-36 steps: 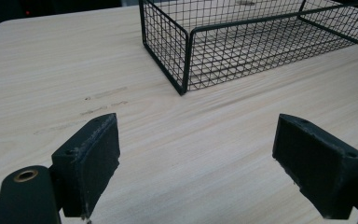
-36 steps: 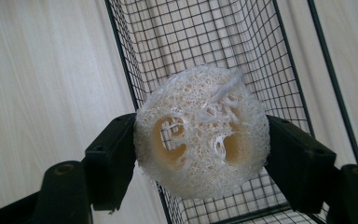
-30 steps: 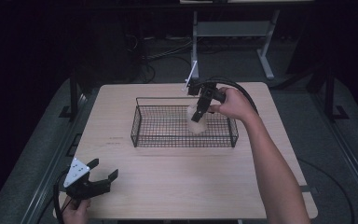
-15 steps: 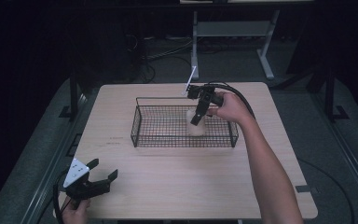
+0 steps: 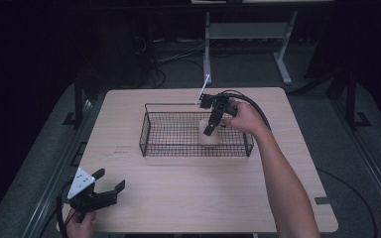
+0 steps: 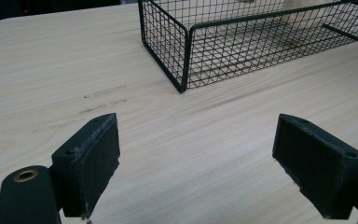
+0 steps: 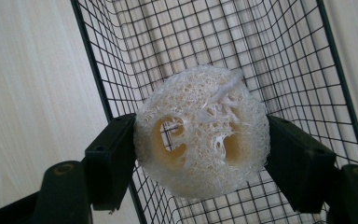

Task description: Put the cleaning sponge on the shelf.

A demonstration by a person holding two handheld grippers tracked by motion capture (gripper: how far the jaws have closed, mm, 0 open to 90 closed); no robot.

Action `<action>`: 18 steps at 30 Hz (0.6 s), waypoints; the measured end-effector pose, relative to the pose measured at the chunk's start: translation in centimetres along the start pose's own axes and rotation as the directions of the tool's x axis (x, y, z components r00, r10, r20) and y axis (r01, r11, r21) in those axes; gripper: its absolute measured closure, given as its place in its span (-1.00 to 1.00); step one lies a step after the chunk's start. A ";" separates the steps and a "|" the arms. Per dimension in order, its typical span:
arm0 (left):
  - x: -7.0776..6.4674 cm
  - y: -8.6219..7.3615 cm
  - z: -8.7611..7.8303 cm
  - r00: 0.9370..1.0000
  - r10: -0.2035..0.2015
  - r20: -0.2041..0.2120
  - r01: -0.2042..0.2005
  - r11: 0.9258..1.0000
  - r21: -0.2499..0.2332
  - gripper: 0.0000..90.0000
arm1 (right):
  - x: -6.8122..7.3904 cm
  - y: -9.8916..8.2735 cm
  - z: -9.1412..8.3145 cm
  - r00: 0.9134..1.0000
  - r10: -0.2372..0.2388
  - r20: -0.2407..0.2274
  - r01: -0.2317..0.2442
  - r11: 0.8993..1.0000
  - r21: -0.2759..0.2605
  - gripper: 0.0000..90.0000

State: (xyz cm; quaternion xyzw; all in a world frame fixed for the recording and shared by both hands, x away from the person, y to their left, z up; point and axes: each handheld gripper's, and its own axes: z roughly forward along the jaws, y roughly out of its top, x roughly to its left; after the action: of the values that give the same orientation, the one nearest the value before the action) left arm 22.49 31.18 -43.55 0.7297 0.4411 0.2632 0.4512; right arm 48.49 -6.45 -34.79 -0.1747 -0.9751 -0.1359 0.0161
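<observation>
Right gripper: my right gripper point(image 7: 200, 154) is clamped on a pale, round, fibrous loofah slice point(image 7: 201, 142), one black jaw pressed to each side of its rim.

Loofah position: from the high view I see the loofah slice point(image 5: 209, 134) inside the black wire mesh basket point(image 5: 151, 141), toward the basket's right end and close to its near wall; whether it touches the basket floor I cannot tell.

Key relation: the loofah sits straight ahead between the jaws, its flat holed face toward my right gripper's camera and its thin axis along the gripper's line of sight. The basket floor and a corner of the basket lie just behind it.

Right hand pose: the right hand point(image 5: 245, 118) reaches in over the basket's right end, forearm running from the tabletop's near right edge, with the right gripper point(image 5: 209, 130) tilted downward into the basket.

Left gripper: my left gripper point(image 5: 106, 186) is released, jaws spread wide with nothing between them, resting near the near left corner of the light wooden tabletop point(image 5: 188, 198), well apart from the basket.

Nearer hand: the right, by far.

Next move, my judgement: since the loofah is already low in the basket, letting go here looks like the likely call.
</observation>
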 end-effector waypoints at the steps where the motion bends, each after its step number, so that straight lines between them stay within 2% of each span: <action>1: 0.0 0.0 0.0 1.000 -0.001 0.001 0.001 1.000 0.000 -0.69 | 0.0 -0.1 0.2 1.000 0.000 0.001 0.000 1.000 0.008 -0.38; 9: 0.0 0.0 0.1 1.000 0.000 0.003 0.000 1.000 0.002 -0.69 | -0.5 -0.4 0.8 1.000 -0.001 -0.001 0.001 1.000 0.023 -0.38; 16: 0.0 0.0 0.0 1.000 0.001 0.000 -0.001 1.000 0.001 -0.69 | -0.8 -1.0 1.9 1.000 0.018 -0.021 -0.018 1.000 0.016 -0.38; 18: 0.0 0.0 0.0 1.000 0.000 0.002 0.000 1.000 0.001 -0.69 | -0.8 -1.0 2.3 1.000 0.022 -0.022 -0.022 0.999 0.031 -0.38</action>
State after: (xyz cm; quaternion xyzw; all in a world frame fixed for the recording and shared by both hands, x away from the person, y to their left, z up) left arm 22.50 31.19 -43.59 0.7303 0.4406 0.2623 0.4514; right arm 48.96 -7.05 -37.33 -0.1835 -0.9748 -0.1227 0.0312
